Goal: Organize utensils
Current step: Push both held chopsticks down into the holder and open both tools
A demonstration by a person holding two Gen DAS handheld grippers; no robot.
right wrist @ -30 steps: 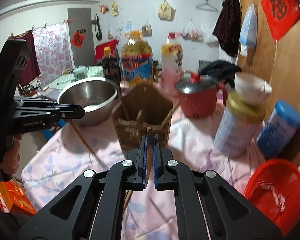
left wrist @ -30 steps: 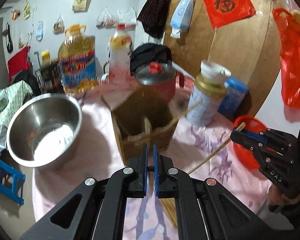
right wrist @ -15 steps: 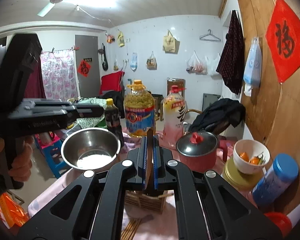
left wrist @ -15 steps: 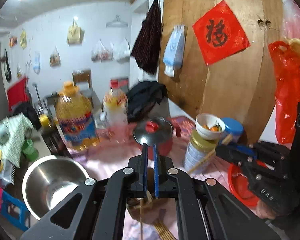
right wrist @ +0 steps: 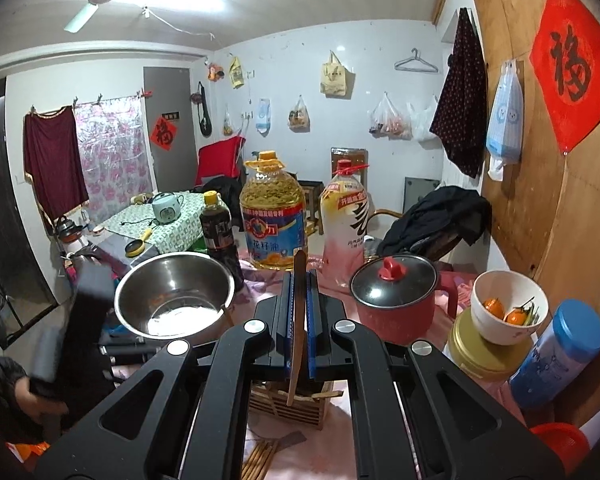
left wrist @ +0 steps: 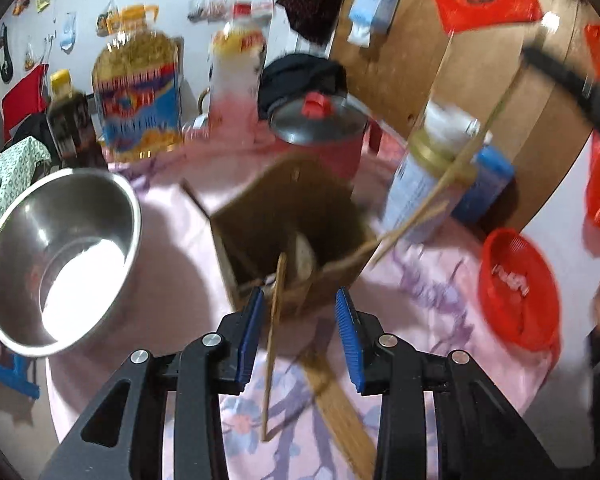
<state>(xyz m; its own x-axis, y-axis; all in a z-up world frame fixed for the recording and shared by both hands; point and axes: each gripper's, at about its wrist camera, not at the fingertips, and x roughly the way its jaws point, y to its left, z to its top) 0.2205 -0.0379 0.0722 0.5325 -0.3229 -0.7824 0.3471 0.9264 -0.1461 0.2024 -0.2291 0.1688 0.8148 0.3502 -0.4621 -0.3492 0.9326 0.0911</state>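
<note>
Worktop (left wrist: 172, 264) scene, from my two wrist views: my left tongs (left wrist: 300, 336) stand spread over the wooden utensil holder (left wrist: 284, 216), a loose chopstick (left wrist: 274, 340) slanting between the blue pads without contact I can confirm. My right tongs (right wrist: 299, 320) are pressed together, pinching a wooden utensil (right wrist: 298, 312) upright above the holder, beside the steel bowl (right wrist: 175, 300) and red pot (right wrist: 396, 304).
</note>
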